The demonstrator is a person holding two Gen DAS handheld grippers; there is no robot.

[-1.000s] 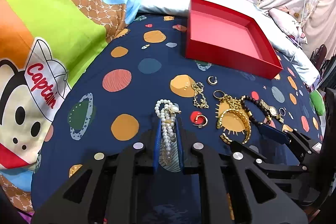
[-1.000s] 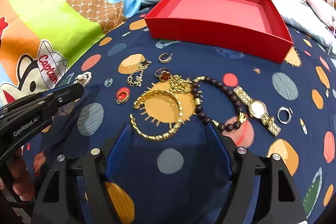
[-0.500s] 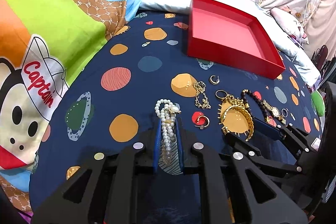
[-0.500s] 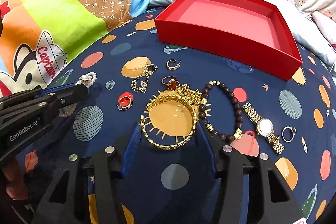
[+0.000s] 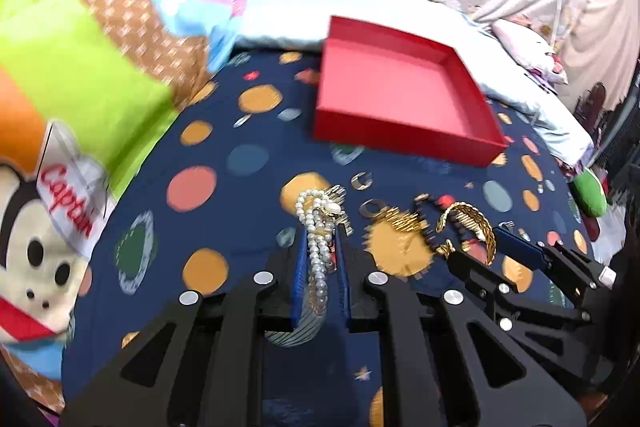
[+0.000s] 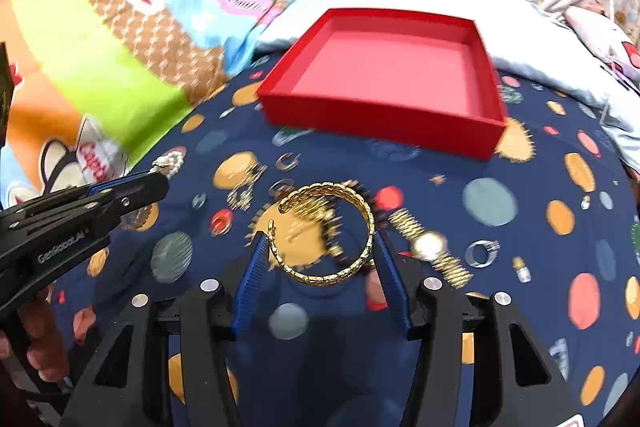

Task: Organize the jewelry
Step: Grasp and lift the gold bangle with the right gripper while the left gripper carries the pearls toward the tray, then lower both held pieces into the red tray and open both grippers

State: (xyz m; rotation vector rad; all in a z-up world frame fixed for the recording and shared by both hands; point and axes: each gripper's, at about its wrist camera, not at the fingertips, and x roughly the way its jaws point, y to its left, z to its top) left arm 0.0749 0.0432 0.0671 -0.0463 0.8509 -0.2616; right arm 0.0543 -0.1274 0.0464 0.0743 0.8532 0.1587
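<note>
My left gripper (image 5: pixel 321 233) is shut on a white pearl strand (image 5: pixel 310 203), whose loop sticks out past the fingertips. My right gripper (image 6: pixel 320 237) is shut on a gold bangle (image 6: pixel 320 277), a blue pad pressing each side, a little above the cloth. An empty red tray (image 6: pixel 376 125) sits beyond on the dark blue spotted cloth. In the left wrist view the tray (image 5: pixel 400 143) is ahead and to the right, and the right gripper (image 5: pixel 480 247) holds the bangle (image 5: pixel 476 217) at lower right. The left gripper (image 6: pixel 156 179) with the pearls (image 6: pixel 170 161) enters the right wrist view from the left.
Loose pieces lie on the cloth between the grippers and the tray: a gold watch (image 6: pixel 430 247), a silver ring (image 6: pixel 482 253), a red earring (image 6: pixel 221 221), a gold chain (image 6: pixel 244 187) and a small hoop (image 6: pixel 288 161). Bright cartoon bedding rises on the left; pale pillows lie behind the tray.
The right jaws narrowed onto the gold bangle and lifted it off the cloth. Both grippers rose and moved toward the red tray; the left kept hold of the pearls.
</note>
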